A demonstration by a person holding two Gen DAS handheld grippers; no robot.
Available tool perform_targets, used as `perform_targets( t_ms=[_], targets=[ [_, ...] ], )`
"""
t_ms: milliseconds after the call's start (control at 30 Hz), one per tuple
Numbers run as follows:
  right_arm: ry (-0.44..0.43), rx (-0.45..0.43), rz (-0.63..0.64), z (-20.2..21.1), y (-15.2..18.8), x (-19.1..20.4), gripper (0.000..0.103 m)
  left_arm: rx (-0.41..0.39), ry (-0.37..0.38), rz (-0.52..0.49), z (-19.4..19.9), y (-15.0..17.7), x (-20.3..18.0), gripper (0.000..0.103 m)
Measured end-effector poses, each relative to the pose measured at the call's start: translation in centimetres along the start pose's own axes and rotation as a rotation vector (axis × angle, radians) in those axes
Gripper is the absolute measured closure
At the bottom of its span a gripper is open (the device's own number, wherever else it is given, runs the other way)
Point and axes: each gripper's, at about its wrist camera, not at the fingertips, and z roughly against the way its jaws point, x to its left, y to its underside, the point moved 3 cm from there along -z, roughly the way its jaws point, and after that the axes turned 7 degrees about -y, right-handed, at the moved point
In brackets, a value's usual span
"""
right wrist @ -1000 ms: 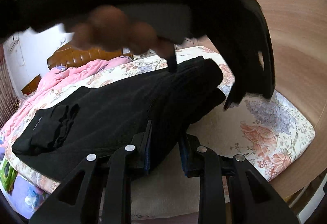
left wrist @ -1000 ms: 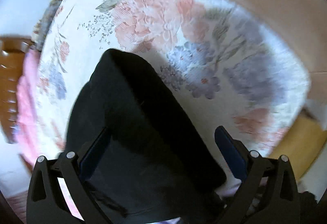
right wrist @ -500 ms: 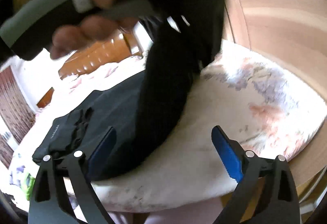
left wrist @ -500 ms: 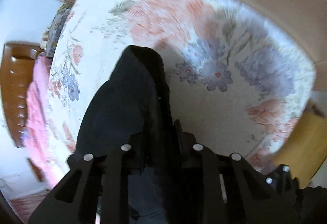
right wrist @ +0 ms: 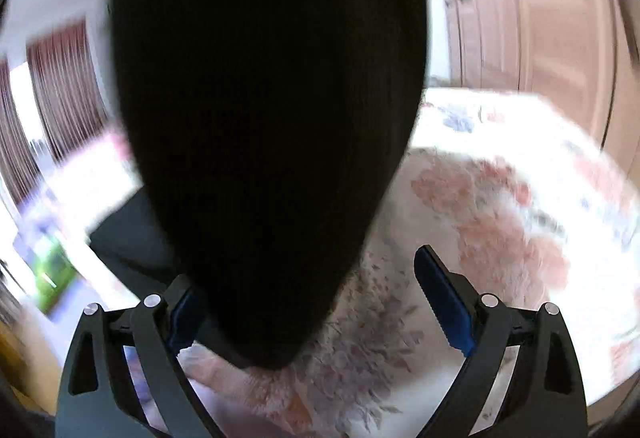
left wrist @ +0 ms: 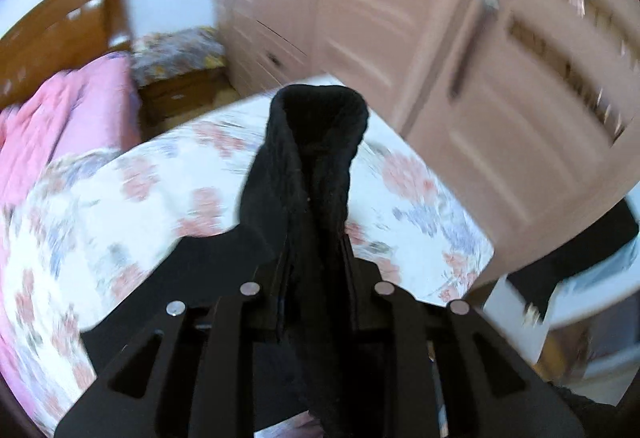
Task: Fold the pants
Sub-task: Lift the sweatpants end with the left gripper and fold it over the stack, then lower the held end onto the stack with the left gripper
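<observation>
- Left hand-held gripper (left wrist: 314,270), a second ago wide open over the pants (left wrist: 308,166), is now clamped on a bunch of them and has lifted it above the bed (left wrist: 132,190)
- Right hand-held gripper (right wrist: 316,302) has let go; its jaws stand wide, the cloth hanging loose between them
- The hand-over looks done, so the left can carry the fold over

The pants (left wrist: 308,174) rise from the bed (left wrist: 140,198), clamped in the left hand-held gripper (left wrist: 314,266), with the wardrobe (left wrist: 500,78) behind and a blanket (left wrist: 60,126) to the left.
</observation>
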Motion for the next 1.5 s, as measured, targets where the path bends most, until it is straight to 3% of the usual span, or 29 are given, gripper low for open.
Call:
perform_targets(
  t_ms=[67,167,300,433,600,700,833,967,1000,1033,1100,1133,1267,1367,1400,1467,1500],
  targets=[
    [0.158,-0.041,0.151,0.4,0.2,1.4,0.011,-0.064,0.027,0.122,3.1,2.8,6.5,0.083],
    [0.276,-0.064,0.280,1.3,0.2,3.3,0.011,-0.101,0.071,0.290,4.5,9.1,15.2,0.085],
    [0.279,-0.066,0.384,0.1,-0.2,6.2,0.011,-0.097,0.149,0.554,1.1,19.5,26.3,0.090],
    [0.302,-0.051,0.454,-1.4,-0.4,7.9,0.011,-0.065,0.224,0.706,-4.6,26.1,30.9,0.091],
    [0.333,-0.087,0.528,-1.0,-0.5,9.4,0.011,-0.157,0.309,0.764,-5.4,27.8,31.9,0.092],
    [0.337,-0.103,0.542,-0.8,-1.2,9.1,0.011,-0.194,0.280,0.722,-3.6,26.7,30.9,0.093],
    [0.308,-0.097,0.582,-1.0,-0.6,10.0,0.011,-0.174,0.256,0.687,-3.4,26.4,30.1,0.093],
    [0.277,-0.059,0.611,-1.5,0.1,10.1,0.011,-0.122,0.277,0.743,-5.2,27.7,31.1,0.086],
    [0.273,-0.057,0.608,-1.5,0.2,10.1,0.011,-0.124,0.287,0.758,-5.3,28.0,31.3,0.077],
    [0.267,-0.056,0.597,-1.5,0.1,9.9,0.011,-0.140,0.316,0.765,-5.0,28.2,31.3,0.056],
    [0.257,-0.054,0.568,-1.5,-0.2,9.5,0.011,-0.184,0.351,0.757,-3.9,27.8,30.7,0.029],
    [0.254,-0.052,0.561,-1.5,-0.2,9.4,0.011,-0.187,0.346,0.716,-3.2,27.1,29.9,0.022],
    [0.249,-0.052,0.548,-1.5,-0.3,9.2,0.011,-0.057,0.203,0.646,-4.5,25.5,28.1,0.019],
    [0.242,-0.051,0.537,-1.4,-0.2,9.1,0.011,0.029,0.155,0.572,-6.0,25.3,26.3,0.020],
    [0.235,-0.049,0.530,-1.5,-0.2,9.0,0.011,0.070,0.082,0.518,-6.4,25.2,25.4,0.020],
    [0.232,-0.052,0.529,-1.4,-0.1,9.1,0.011,0.086,0.003,0.498,-6.6,25.3,25.2,0.020],
    [0.232,-0.054,0.530,-1.3,-0.1,9.1,0.011,0.083,0.015,0.527,-6.5,25.5,25.6,0.020]
  ],
)
